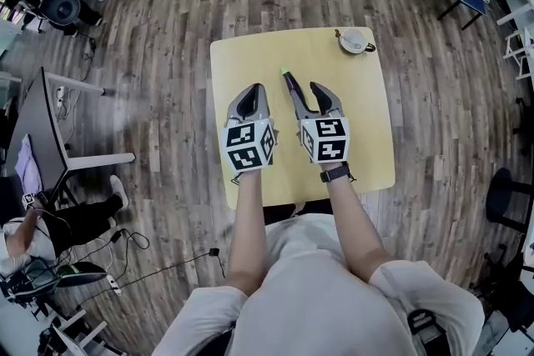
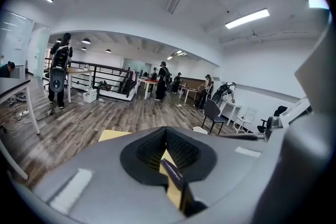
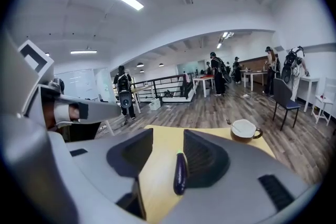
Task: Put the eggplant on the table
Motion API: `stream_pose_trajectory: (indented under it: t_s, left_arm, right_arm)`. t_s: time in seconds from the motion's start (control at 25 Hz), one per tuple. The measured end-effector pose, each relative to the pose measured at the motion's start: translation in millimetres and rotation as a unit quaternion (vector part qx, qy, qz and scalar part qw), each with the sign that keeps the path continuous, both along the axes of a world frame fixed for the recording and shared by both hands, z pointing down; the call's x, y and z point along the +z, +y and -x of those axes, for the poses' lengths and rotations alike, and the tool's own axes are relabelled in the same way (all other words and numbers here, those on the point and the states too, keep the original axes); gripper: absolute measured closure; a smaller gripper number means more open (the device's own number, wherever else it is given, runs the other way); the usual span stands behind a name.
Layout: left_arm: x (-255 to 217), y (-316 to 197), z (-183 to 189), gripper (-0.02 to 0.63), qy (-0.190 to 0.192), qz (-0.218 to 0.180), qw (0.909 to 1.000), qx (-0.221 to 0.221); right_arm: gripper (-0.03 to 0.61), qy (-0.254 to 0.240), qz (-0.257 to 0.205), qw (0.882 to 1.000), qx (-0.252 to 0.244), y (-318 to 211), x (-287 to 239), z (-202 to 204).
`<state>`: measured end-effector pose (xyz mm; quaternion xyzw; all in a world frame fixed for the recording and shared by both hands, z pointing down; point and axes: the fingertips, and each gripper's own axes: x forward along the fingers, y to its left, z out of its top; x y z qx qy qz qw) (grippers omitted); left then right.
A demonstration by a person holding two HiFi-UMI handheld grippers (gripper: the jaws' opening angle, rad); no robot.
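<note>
Nearest the head view's camera are the person's two forearms, the right one with a black wristband (image 1: 335, 172). Each hand holds one gripper, and each gripper carries one marker cube. The left gripper (image 1: 254, 89) has its jaws brought together: in its own view the dark pads meet at the tips. Only a thin wedge of yellow shows behind the tips, crossed by a dark purple sliver I cannot identify. The right gripper (image 1: 302, 87) has its jaws spread wide and clamps nothing. Between them lies the one eggplant (image 3: 180, 173), lengthwise on the table (image 1: 250, 54). It is just beside the right-hand pad, green stem end pointing away, and whether it touches that pad is unclear. From the head view the eggplant (image 1: 288, 79) shows only as a dark strip with a green tip. Farther on, near the table's far right corner, stands a single white cup (image 1: 354, 40), well apart from both grippers. Only the head view takes in the whole yellow top and the plank floor around it. Only the gripper views show the room beyond: ceiling strip lights, a black railing, a dark chair (image 3: 283, 98) and several standing people. The cup (image 3: 244, 130) appears clearly in the right gripper view.
</note>
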<state>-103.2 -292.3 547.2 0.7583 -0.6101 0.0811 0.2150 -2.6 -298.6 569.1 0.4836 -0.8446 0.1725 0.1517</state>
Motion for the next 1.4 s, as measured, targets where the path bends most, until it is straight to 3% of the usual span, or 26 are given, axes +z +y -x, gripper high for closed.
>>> stream_pose_trajectory:
  t_s: [0.48, 1.4]
  left_arm:
    - [-66.2, 10.7, -2.6, 0.604, -0.007, -0.060, 0.9980, 0.020]
    - [-176.3, 42.4, 3.7, 0.604, -0.023, -0.176, 0.9828, 0.050]
  right_arm:
    - [0.433, -0.003, -0.068, 0.997, 0.021, 15.2, -70.5, -3.8]
    - [0.528, -0.029, -0.191, 0.980, 0.042, 50.4, -193.1, 5.8]
